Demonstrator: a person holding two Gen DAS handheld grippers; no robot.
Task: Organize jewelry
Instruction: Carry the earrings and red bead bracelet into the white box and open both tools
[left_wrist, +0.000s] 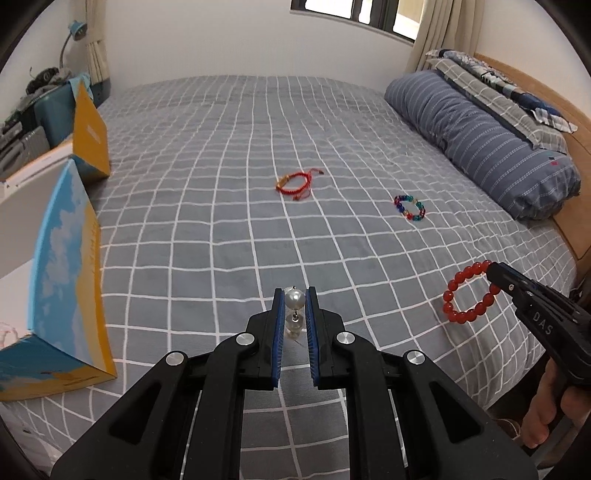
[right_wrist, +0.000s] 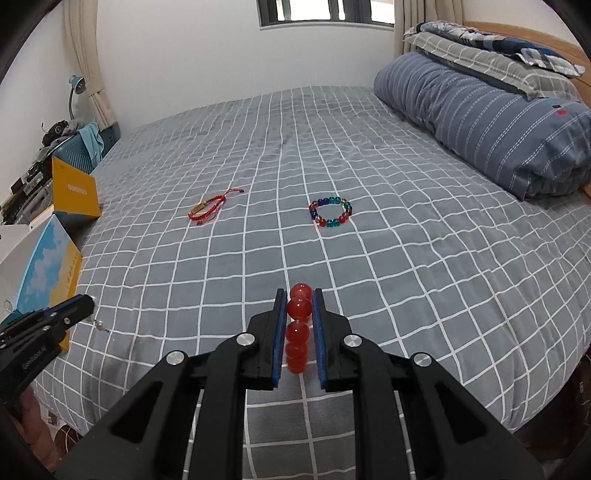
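A pearl piece (left_wrist: 294, 299), a white bead with smaller clear parts hanging below it, sits pinched between the blue pads of the left gripper (left_wrist: 294, 301), held just above the near part of the bed (left_wrist: 221, 240). In the right wrist view the same piece dangles from that gripper's tip at the far left. The right gripper (right_wrist: 300, 299) is clamped on a red bead bracelet (right_wrist: 297, 326); several of its round beads line up between the pads, and from the left wrist view the rest of the loop hangs free above the grid-patterned grey sheet.

Farther out on the bed lie two more pieces, well apart from each other: a red cord bracelet (right_wrist: 208, 206) with a small gold tag, and to its right a multicoloured bead bracelet (right_wrist: 330, 211).

At the bed's left edge stands an open blue and yellow box (left_wrist: 66, 280). A rolled striped duvet (right_wrist: 487, 122) lies along the right side, with pillows (right_wrist: 491, 51) behind it.
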